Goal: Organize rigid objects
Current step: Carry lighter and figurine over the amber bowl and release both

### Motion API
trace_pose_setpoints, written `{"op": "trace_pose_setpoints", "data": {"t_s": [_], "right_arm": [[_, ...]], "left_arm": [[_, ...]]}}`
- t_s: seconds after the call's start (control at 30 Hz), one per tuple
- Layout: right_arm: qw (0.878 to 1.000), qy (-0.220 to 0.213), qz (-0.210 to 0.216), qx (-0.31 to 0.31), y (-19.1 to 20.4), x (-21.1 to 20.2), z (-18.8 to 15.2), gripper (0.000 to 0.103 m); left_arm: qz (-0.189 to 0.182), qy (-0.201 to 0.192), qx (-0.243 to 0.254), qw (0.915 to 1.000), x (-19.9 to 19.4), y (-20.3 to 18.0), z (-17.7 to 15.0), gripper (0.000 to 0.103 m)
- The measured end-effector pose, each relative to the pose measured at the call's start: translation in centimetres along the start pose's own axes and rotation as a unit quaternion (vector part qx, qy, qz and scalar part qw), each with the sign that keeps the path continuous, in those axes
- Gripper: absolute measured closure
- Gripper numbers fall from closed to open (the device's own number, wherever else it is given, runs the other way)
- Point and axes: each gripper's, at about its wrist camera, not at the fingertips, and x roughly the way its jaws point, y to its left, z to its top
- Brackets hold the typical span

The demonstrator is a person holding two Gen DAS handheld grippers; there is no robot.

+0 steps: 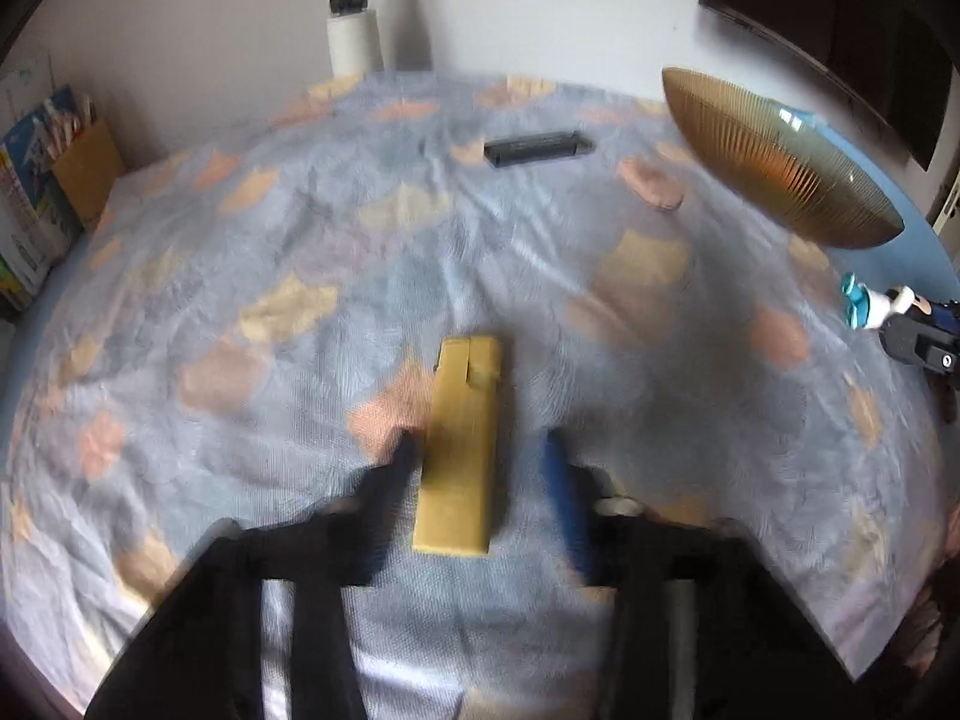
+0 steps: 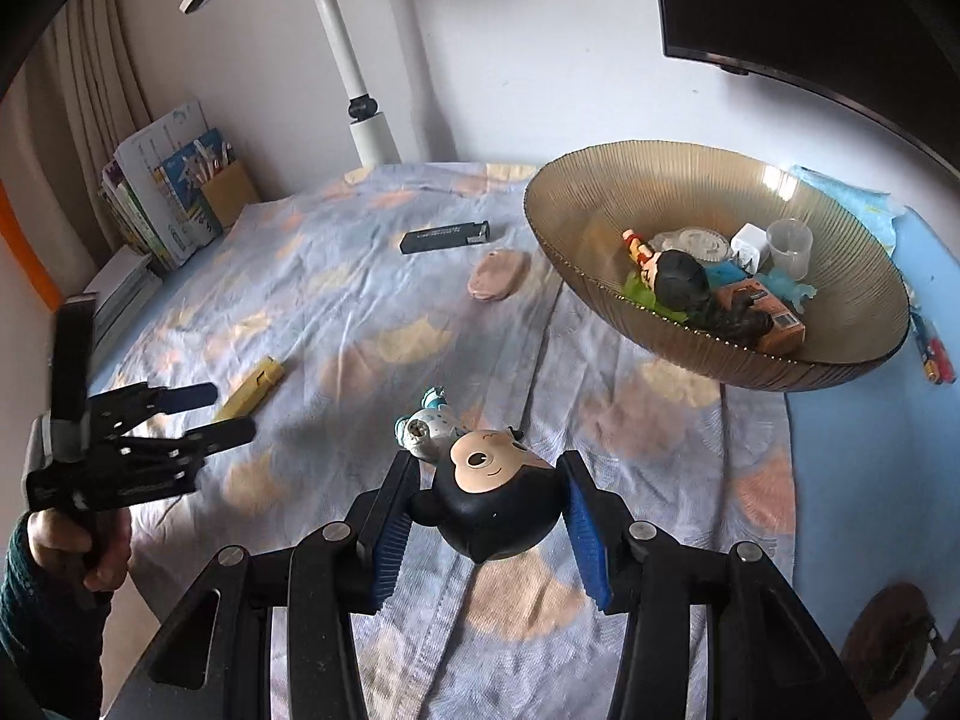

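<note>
White walls back a counter (image 2: 840, 480) draped in a blue-grey cloth (image 2: 372, 312) printed with peach and yellow patches; a dark monitor (image 2: 810, 6) hangs upper right, a white lamp post (image 2: 354, 72) rises at the far edge, and books (image 2: 162, 198) stand at far left.

Largest item: ribbed amber glass bowl (image 2: 714, 264), far right on the counter, holding a dark-haired figure, an orange box, a clear cup, a white cube and other small pieces.

Right gripper (image 2: 489, 474): jaws part-open, blue pads pressed on either side of a round black-headed cartoon figurine (image 2: 486, 498), which lies face-up between them, its pale body pointing toward the bowl. It sits low, near the cloth; contact with the cloth cannot be told.

Left gripper (image 1: 480, 456): jaws open, holding nothing, straddling the near end of a yellow block (image 1: 462, 438) that lies flat on the cloth. Left view is motion-blurred. Left finger just beside the block's edge; right finger apart from it.

Black lighter-shaped bar (image 2: 444, 237) lies far centre on the cloth. Small pink oval object (image 2: 498, 276) lies near the bowl's left rim, between bar and bowl.
</note>
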Motion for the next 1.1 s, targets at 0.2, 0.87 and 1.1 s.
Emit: {"op": "trace_pose_setpoints", "data": {"t_s": [0.2, 0.87, 1.1], "right_arm": [[0.999, -0.049, -0.02, 0.013, -1.2, -2.9, 1.0, 0.057], [0.976, -0.058, -0.158, 0.139, -13.2, -4.9, 8.0, 0.057], [0.967, -0.067, -0.17, 0.175, -14.4, -5.4, 7.6, 0.04]], "left_arm": [[-0.026, -0.076, 0.028, 0.9963, -4.0, -3.1, 2.9, 0.082], [-0.181, -0.141, 0.013, 0.9732, -1.7, -15.8, 14.3, 0.082], [-0.18, -0.224, -0.003, 0.9579, -5.4, -13.2, 14.7, 0.021]]}}
